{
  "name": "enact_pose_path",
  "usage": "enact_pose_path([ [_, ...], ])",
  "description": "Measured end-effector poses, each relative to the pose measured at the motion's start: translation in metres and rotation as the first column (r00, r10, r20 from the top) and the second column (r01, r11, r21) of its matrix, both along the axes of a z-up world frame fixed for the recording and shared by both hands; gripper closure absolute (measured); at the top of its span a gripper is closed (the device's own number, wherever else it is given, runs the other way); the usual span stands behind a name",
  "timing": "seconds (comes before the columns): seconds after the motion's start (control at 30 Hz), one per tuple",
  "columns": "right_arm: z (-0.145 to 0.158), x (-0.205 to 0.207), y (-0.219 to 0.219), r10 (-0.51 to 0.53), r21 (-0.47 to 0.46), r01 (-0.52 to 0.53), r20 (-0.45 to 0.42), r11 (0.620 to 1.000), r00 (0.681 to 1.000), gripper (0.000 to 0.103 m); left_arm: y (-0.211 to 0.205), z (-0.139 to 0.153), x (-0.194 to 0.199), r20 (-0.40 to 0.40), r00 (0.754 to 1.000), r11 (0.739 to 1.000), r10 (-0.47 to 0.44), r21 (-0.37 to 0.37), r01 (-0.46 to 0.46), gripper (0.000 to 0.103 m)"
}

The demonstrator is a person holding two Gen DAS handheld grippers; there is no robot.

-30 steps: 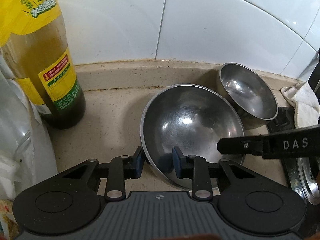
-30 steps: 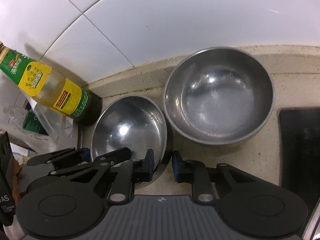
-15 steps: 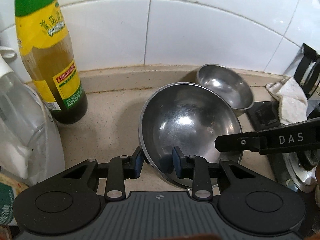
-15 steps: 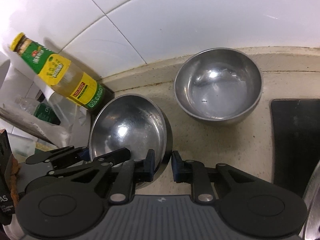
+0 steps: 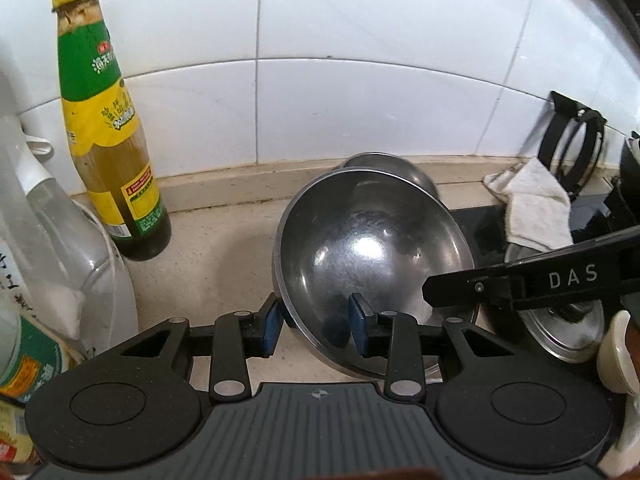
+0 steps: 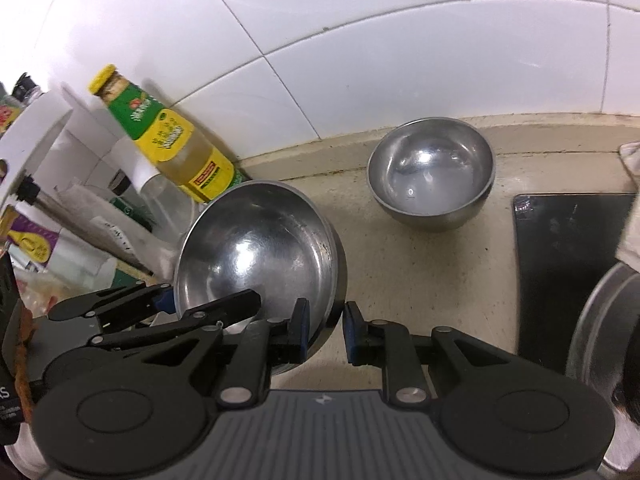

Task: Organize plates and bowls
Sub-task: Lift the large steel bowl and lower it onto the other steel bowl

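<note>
The step in hand looks like the carrying of the large steel bowl [image 5: 372,248], gripped at its rim from two sides and tilted, apparently clear of the beige surface [image 6: 420,264]; the likely aim is to nest or stack it with the small steel bowl [image 6: 432,172], which sits upright on the surface near the tiled wall, well apart from the large one in the right wrist view.

The left gripper [image 5: 316,326] has the near rim of the large bowl between its blue fingers [image 5: 362,328], one outside the wall and one inside; its jaws are opening a little, and the outer pad seems to stand just off the metal, so I cannot say for sure that it is pressing. The right gripper [image 6: 326,330] stands nearly closed across the bowl's right-hand rim [image 6: 320,312], one pad inside and one outside; this looks like the grip that bears the weight.

A sauce bottle [image 5: 108,148] stands upright by the wall to the left; a white cloth [image 5: 532,204] lies on the black hob [image 6: 568,272] to the right.

The next move calls for keeping the right pinch firm while the left lets go, then bringing the large bowl across without knocking the bottle; since the small bowl is the narrower, it would sit better inside the large one than under it.
</note>
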State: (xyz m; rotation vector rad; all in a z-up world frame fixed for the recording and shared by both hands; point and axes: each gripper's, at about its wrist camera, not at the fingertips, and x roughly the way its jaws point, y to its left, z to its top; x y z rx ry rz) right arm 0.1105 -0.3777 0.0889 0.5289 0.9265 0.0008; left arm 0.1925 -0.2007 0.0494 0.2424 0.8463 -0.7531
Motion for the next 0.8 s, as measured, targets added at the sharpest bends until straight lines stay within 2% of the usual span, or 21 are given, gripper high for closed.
enact_pose_path([
  [0.23,0.013,-0.03,0.008,0.006,-0.009,-0.006,0.014,1.0,1.0,0.084,0.01,0.009,-0.033,0.009,0.999,0.999,-0.035,-0.01,0.036,0.06],
  [0.8,-0.001,-0.092,0.021,0.029,0.047,-0.027,-0.055,0.999,0.998,0.084,0.025,-0.003,-0.084,-0.031,0.993,0.994,-0.112,0.011,0.112,0.056],
])
